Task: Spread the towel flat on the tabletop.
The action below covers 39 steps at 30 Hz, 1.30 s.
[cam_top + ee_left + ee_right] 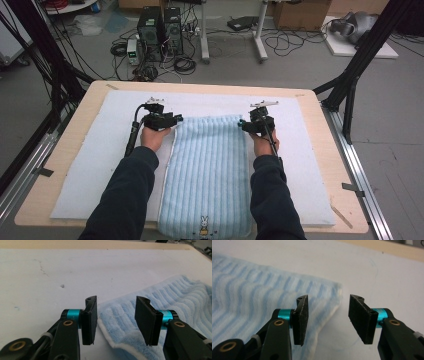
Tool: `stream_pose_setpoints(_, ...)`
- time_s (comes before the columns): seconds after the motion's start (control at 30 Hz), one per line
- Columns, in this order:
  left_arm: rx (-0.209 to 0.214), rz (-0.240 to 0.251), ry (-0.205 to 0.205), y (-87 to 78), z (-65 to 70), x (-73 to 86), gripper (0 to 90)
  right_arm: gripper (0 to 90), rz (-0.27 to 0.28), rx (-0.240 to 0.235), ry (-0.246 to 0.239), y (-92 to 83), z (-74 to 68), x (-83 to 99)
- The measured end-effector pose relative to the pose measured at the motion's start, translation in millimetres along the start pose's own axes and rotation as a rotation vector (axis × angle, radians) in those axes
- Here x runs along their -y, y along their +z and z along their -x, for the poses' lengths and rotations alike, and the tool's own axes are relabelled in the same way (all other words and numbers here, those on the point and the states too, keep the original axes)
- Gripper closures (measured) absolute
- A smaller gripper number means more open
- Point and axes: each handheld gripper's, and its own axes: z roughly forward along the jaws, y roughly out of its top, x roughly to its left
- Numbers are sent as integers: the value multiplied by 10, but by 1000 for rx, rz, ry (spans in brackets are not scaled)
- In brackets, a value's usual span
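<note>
You're working on a wooden table (75, 150) w/ a pale mat (90, 165) over it, and the blue striped towel (207, 170) is lying flat down the middle, near edge hanging at your side, far corners at both grippers. Looks like you're only starting: nothing's gripped yet, the fold or lift is left to do. Your left gripper (172, 120) is standing w/ jaws apart around the far-left corner (110, 315); your right gripper (246, 125), jaws apart too, is straddling the far-right corner (334, 293). Nothing's blocking you on the mat. PC towers (160, 30) and cables are sitting on the floor beyond, well apart.
</note>
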Motion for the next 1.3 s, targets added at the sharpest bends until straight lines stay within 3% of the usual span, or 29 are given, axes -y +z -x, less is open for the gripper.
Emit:
stream_pose_setpoints(0.03,-6,-18,9,40,18,-9,529,503,8,0,-3,9,-7,-33)
stream_pose_setpoints(0.1,-14,-35,7,94,42,-15,528,498,-25,9,-12,65,-12,-96)
stream_pose_setpoints(0.27,-45,-131,64,235,111,64,568,502,-53,29,-25,210,-53,-177)
stream_pose_setpoints(0.37,-90,-135,153,236,173,82,669,508,-88,32,-40,296,-75,-149)
stream_pose_setpoints(0.43,-78,-139,169,232,180,90,844,520,-113,22,-45,349,-94,-126)
stream_pose_setpoints(0.53,-80,-140,163,238,184,82,877,588,-164,-7,-63,435,-123,-76)
stream_pose_setpoints(0.57,-81,-138,156,234,172,76,879,627,-154,-12,-58,434,-135,-67)
stream_pose_setpoints(0.67,-93,-99,137,208,132,40,882,821,-155,-29,-77,424,-147,-71)
stream_pose_setpoints(0.7,-95,-71,134,189,115,12,882,842,-156,-36,-83,424,-154,-73)
stream_pose_setpoints(0.9,-104,52,140,91,51,-210,882,859,-76,-18,-122,451,-211,-102)
stream_pose_setpoints(1.07,-114,36,136,146,22,-217,881,858,-25,26,-122,449,-213,-131)
stream_pose_setpoints(1.13,-116,14,127,182,37,-185,853,822,-45,37,-110,475,-219,-128)
stream_pose_setpoints(1.2,-116,-28,88,209,43,-149,663,637,-65,44,-107,502,-225,-106)
stream_pose_setpoints(1.23,-112,-28,86,204,45,-135,615,572,-78,42,-79,508,-210,-91)
stream_pose_setpoints(1.3,-118,-28,86,161,40,-92,599,565,-61,23,-64,450,-179,-82)
